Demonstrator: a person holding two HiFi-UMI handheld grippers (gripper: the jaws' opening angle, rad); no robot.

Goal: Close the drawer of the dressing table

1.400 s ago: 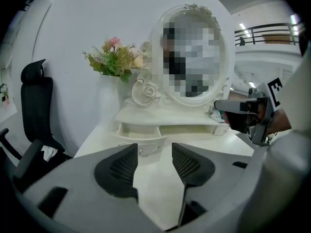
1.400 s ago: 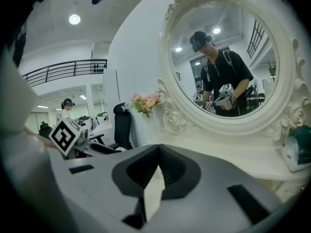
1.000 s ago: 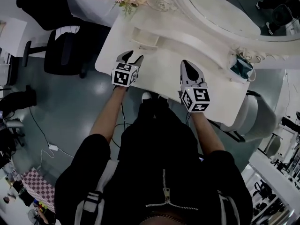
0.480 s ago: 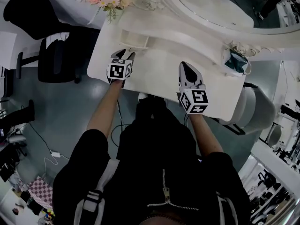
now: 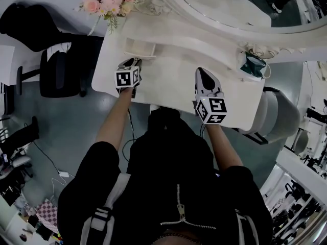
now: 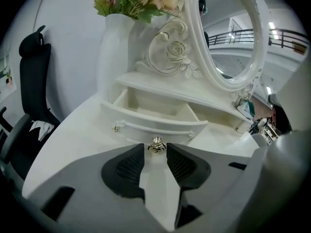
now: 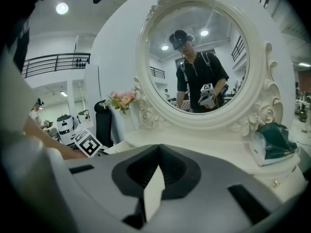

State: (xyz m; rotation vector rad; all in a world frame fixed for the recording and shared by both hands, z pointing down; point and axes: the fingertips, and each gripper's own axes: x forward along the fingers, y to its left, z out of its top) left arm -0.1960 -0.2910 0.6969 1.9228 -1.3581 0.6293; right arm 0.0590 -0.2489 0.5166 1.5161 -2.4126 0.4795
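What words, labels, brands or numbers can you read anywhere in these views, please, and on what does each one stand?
No readable words or numbers in any view.
Marker cubes on the left gripper (jaws closing, drawer knob at their tips) and the right gripper: black-and-white square patterns, no letters.
Green packet on the dressing table: print too blurred to read.

Black short-sleeved zip-front top, white-striped shoulder straps, grey left gripper and right gripper with black ribbed pads, black-and-white marker cubes.
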